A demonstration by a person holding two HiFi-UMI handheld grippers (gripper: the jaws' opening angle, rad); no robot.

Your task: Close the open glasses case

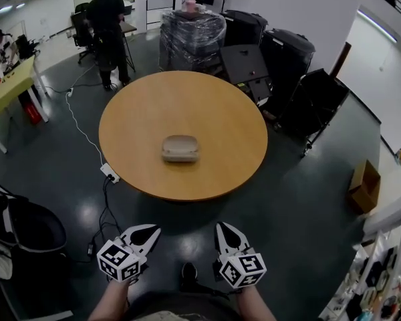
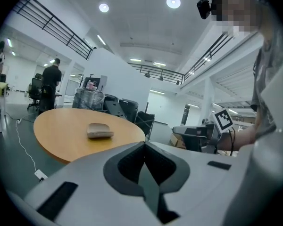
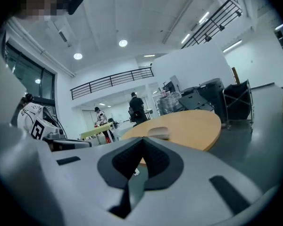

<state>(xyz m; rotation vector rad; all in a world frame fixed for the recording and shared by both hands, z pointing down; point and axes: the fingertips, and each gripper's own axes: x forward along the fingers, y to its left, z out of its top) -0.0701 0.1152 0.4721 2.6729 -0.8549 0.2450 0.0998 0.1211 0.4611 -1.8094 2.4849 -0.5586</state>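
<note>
A beige glasses case (image 1: 180,148) lies near the middle of the round wooden table (image 1: 214,112); its lid looks down. It also shows as a low closed shell in the left gripper view (image 2: 100,131) and, partly hidden behind the jaws, in the right gripper view (image 3: 159,133). My left gripper (image 1: 145,233) and right gripper (image 1: 226,233) hang side by side over the dark floor, short of the table's near edge. Each has its jaws pressed together with nothing between them (image 2: 144,145) (image 3: 142,139).
A white power strip (image 1: 109,172) and its cable lie on the floor left of the table. Black cases (image 1: 287,59) and a wrapped pallet (image 1: 190,35) stand behind it. A person (image 1: 107,25) stands at the back left. A cardboard box (image 1: 364,186) sits at the right.
</note>
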